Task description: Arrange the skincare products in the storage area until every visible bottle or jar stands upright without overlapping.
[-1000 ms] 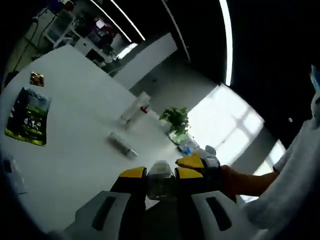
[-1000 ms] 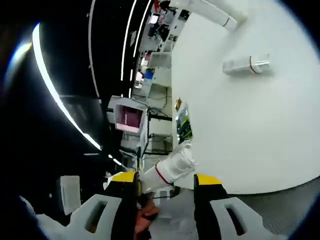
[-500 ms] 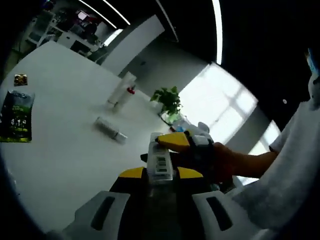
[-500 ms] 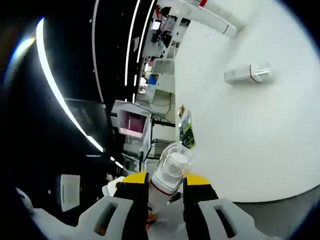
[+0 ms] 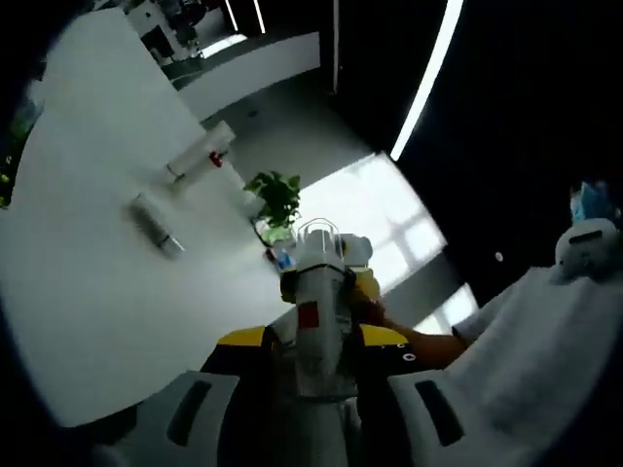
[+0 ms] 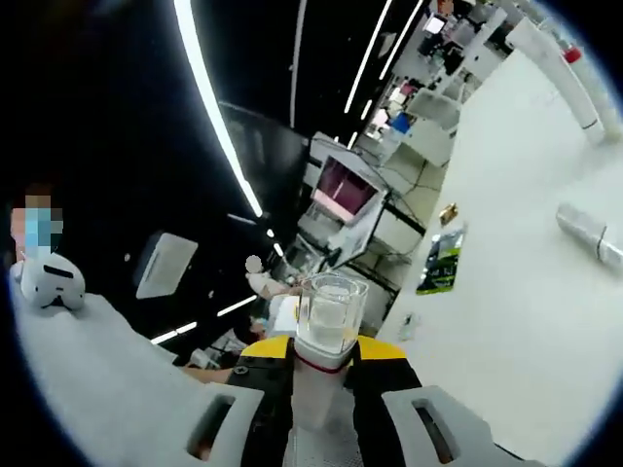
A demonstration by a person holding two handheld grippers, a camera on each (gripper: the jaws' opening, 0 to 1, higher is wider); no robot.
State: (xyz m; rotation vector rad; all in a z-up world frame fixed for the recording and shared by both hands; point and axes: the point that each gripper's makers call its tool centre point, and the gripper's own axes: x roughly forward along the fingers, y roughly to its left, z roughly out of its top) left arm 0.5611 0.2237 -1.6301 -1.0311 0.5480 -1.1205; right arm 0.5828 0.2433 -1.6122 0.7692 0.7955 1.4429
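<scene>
I have 1 white bottle point(image 5: 316, 302) with a clear cap pinched between both sets of fingers at once, its long axis running straight out toward 12 o'clock in each view. The left gripper point(image 5: 313, 341) is clamped on its body; the right gripper point(image 6: 326, 352) grips it just below the cap point(image 6: 331, 309). Off at 10 o'clock on the desk point(image 5: 88, 263), 2 more bottles lie on their sides: a tall white one point(image 5: 198, 156) and a small clear one point(image 5: 156, 224).

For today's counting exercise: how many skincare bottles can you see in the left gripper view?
3: one bottle clamped in the hand-held gripper; a small silver bottle lying on the table; a white tube lying beyond. Others may be hidden.
</scene>
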